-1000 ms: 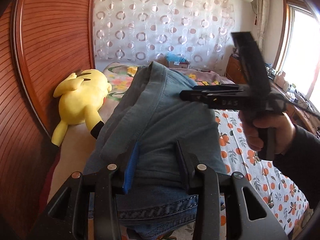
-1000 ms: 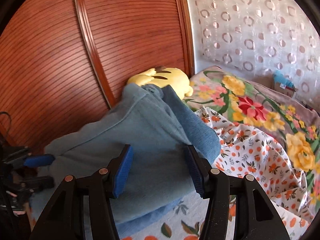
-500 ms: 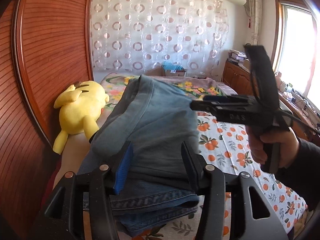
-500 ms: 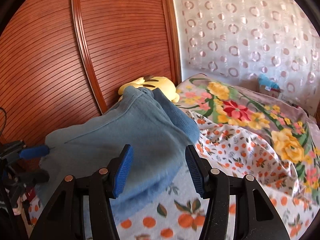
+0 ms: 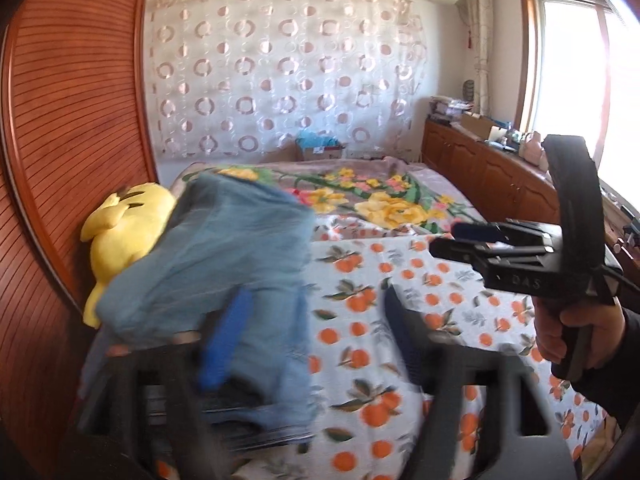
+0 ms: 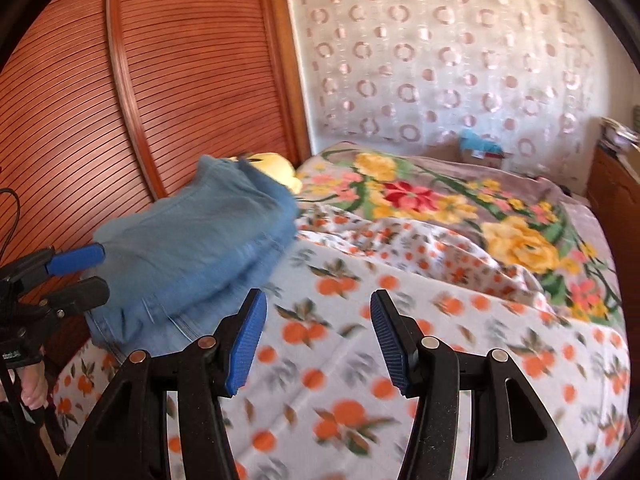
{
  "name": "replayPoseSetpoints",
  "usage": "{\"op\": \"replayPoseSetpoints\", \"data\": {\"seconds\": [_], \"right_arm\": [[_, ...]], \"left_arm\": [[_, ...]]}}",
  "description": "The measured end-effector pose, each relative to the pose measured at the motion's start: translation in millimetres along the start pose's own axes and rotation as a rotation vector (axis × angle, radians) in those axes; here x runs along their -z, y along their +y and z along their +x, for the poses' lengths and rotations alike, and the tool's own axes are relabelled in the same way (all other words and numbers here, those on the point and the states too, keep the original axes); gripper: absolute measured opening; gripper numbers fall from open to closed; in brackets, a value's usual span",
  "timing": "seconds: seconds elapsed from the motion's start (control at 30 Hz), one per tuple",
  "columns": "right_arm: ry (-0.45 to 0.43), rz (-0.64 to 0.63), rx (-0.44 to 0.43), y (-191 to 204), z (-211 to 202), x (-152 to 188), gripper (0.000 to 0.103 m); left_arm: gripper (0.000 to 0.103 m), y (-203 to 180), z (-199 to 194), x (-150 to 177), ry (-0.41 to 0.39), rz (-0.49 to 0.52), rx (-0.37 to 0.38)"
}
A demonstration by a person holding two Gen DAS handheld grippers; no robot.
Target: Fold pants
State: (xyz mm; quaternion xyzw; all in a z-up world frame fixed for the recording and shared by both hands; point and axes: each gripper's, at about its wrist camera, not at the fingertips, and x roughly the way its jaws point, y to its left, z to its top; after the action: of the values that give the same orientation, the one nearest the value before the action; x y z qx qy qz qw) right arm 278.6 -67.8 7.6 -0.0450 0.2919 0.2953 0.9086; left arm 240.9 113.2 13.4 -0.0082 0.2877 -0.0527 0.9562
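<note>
Folded pants [image 6: 192,256] lie on the orange-print sheet [image 6: 352,364] beside the headboard [image 6: 192,80], hiding most of a yellow plush [image 5: 120,236]. My left gripper [image 5: 316,344], motion-blurred, is spread wide and empty; my right gripper [image 6: 318,340] is likewise parted, holding nothing.

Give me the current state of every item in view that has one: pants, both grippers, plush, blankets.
pants: folded into a stack, lying on the bed, not gripped
left gripper: open, fingers apart, nothing between them
right gripper: open, empty, above the orange-print blanket
yellow plush: lying against the wooden headboard, beside the pants
floral blanket: spread and rumpled at the far end of the bed
</note>
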Motion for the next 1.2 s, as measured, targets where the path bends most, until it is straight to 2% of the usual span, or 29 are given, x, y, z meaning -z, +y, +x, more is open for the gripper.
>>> {"op": "replayPoseSetpoints", "data": {"seconds": [0.13,0.3,0.5,0.67,0.9,1.2], "right_arm": [[-0.005,0.024,0.053,-6.5,-37.0,17.8,0.057],[-0.017,0.048,0.124,-7.5,-81.6,38.1,0.065],[-0.025,0.088,0.199,-1.3,-121.3,63.3,0.07],[-0.025,0.112,0.235,12.2,-144.4,81.3,0.071],[-0.026,0.152,0.258,24.9,-174.8,98.9,0.071],[-0.069,0.173,0.295,45.9,-229.2,110.4,0.071]], "left_arm": [[0.084,-20.7,1.9,-2.6,-0.005,0.003,0.023],[0.084,-53.2,-2.1,-1.1,-0.015,0.028,0.088],[0.084,-81.4,-6.3,2.8,-0.004,0.064,0.091],[0.084,-100.1,-6.8,7.7,0.02,0.072,0.087],[0.084,-119.5,-21.4,19.1,0.023,0.084,0.131],[0.084,-133.8,-64.6,29.0,-0.007,0.082,0.112]]}}
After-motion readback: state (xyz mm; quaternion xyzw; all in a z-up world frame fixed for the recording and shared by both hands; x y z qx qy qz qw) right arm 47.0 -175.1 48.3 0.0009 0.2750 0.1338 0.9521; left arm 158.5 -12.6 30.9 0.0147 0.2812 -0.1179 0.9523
